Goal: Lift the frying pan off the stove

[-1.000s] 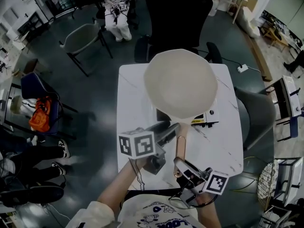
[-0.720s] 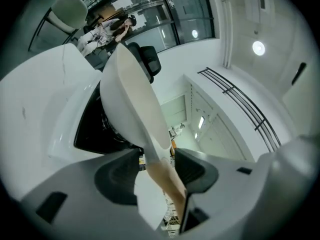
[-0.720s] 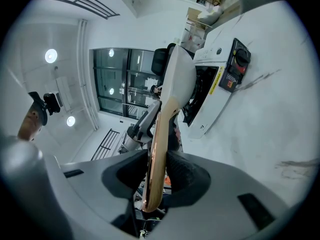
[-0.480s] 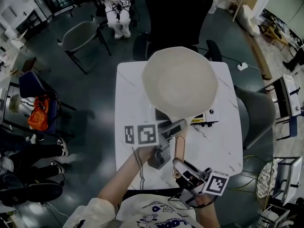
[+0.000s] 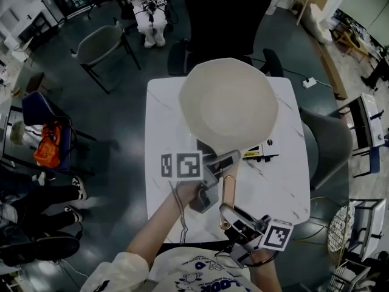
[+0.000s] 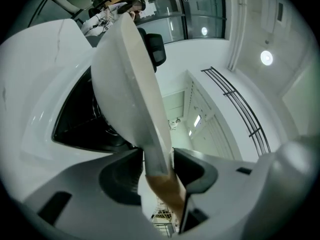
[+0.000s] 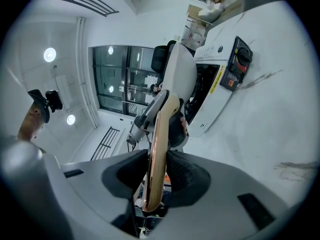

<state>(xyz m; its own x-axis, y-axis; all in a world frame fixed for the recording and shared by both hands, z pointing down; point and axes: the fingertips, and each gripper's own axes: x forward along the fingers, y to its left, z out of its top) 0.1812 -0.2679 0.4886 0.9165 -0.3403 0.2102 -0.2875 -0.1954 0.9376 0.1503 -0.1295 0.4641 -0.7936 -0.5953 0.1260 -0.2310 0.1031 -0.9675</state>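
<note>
The cream frying pan (image 5: 228, 102) hangs over the white stove (image 5: 262, 151) on the white table (image 5: 276, 193). Its wooden handle (image 5: 229, 190) points toward me. My left gripper (image 5: 220, 165) is shut on the handle close to the pan's body. My right gripper (image 5: 230, 215) is shut on the handle's near end. In the left gripper view the pan (image 6: 125, 79) shows edge-on above the stove's black top (image 6: 80, 124), with the handle (image 6: 162, 184) pinched between the jaws. In the right gripper view the handle (image 7: 159, 149) runs up between the jaws toward the pan (image 7: 180, 79) and stove (image 7: 220, 79).
A black office chair (image 5: 225, 17) stands at the table's far side, with a grey chair (image 5: 103, 44) at far left and another (image 5: 328, 145) at the right. A seated person (image 5: 149, 8) is farther back. A power strip (image 5: 310, 84) lies on the floor.
My left gripper swung in from the left and closed on the handle near the pan. The pan has shifted slightly left and looks a little larger. The right gripper kept its hold.
</note>
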